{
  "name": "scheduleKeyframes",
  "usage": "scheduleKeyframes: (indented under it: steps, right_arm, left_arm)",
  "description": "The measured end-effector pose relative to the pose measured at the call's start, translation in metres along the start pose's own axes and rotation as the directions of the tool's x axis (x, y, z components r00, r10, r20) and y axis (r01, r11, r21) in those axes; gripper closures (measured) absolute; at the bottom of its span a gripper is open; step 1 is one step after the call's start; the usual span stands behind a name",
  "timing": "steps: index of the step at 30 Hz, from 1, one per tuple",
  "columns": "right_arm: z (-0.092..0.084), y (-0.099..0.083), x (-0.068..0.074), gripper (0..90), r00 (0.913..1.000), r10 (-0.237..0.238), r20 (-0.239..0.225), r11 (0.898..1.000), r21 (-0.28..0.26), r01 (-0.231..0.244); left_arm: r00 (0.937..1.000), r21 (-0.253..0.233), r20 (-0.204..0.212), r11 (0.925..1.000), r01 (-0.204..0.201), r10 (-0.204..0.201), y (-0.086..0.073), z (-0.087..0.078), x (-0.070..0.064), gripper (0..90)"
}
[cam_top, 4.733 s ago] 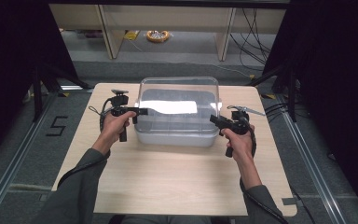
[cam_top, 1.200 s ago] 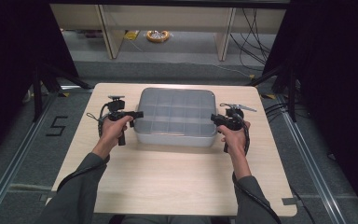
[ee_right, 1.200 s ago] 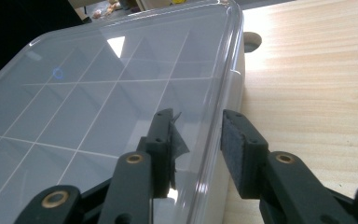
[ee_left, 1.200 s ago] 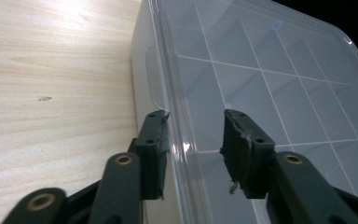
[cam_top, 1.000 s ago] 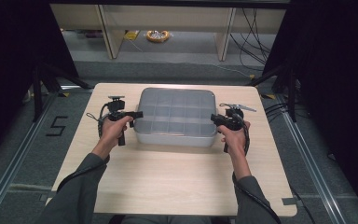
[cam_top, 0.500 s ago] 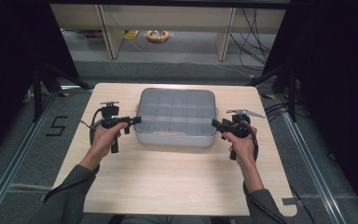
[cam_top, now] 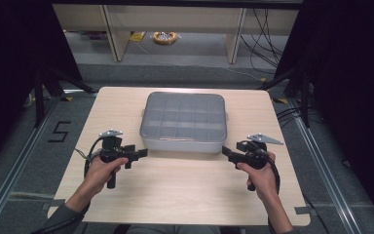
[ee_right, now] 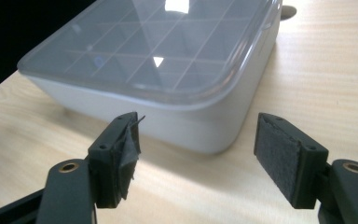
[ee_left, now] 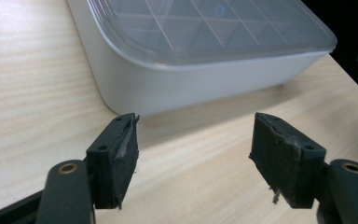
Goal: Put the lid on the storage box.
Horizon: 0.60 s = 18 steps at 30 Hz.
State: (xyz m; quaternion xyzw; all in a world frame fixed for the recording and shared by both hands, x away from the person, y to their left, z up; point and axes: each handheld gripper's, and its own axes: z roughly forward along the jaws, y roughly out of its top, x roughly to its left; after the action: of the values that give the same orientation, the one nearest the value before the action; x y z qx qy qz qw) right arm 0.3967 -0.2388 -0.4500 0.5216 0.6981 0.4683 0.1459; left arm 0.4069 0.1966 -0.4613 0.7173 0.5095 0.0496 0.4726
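A white compartment box (cam_top: 183,123) with a clear lid closed on it sits at the middle of the wooden table (cam_top: 175,185). Its grid of empty cells shows through the lid (ee_left: 205,28) and again in the right gripper view (ee_right: 158,51). My left gripper (cam_top: 139,154) hovers open just off the box's near left corner, nothing between its pads (ee_left: 121,154). My right gripper (cam_top: 226,152) is open off the near right corner, apart from the box, its pads (ee_right: 279,156) bare.
The table's near half is bare wood. Beyond the far edge stand shelf legs and a yellow cable coil (cam_top: 163,37) on the floor. Black stands and cables (cam_top: 292,78) flank both sides of the table.
The lid, raised 4.7 s ago, now lies closed on the box. Both grippers have let go of the box's sides and drawn back toward the near edge.
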Motion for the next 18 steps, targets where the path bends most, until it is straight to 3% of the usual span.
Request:
scheduleKeyframes:
  steps: [3, 5, 9, 10, 13, 18]
  right_arm:
    - [-0.002, -0.010, -0.001, 32.0, 1.0000, 0.001, -0.004, 1.000, 0.018, -0.001]
    - [-0.003, -0.012, -0.001, 31.9, 0.9999, -0.003, 0.010, 1.000, 0.029, 0.003]
    - [-0.001, -0.018, -0.001, 31.2, 1.0000, 0.003, -0.007, 0.999, 0.042, -0.003]
    - [-0.001, -0.019, 0.003, 30.5, 0.9996, 0.028, -0.004, 0.999, 0.044, -0.028]
    - [0.000, -0.020, 0.002, 29.5, 0.9999, 0.000, -0.016, 0.999, 0.038, 0.000]
    - [0.000, -0.025, 0.006, 25.8, 0.9999, 0.008, -0.009, 0.999, 0.034, -0.007]
  left_arm:
    - [1.0000, 0.023, 0.000, 0.9997, 0.001, -0.001, -0.011, 0.003, 0.000, 30.4]
    - [1.0000, 0.030, 0.001, 0.9996, 0.000, 0.000, -0.013, 0.004, -0.001, 30.0]
    - [1.0000, 0.042, 0.005, 0.9991, -0.005, 0.005, -0.020, 0.005, -0.003, 28.7]
    - [0.9999, 0.040, 0.010, 0.9992, -0.009, 0.009, -0.022, 0.004, -0.005, 28.5]
    - [0.9997, 0.044, 0.010, 0.9988, -0.022, 0.022, -0.024, 0.004, -0.007, 28.0]
    - [0.9995, 0.058, 0.005, 0.9978, -0.030, 0.030, -0.029, 0.005, -0.010, 26.0]
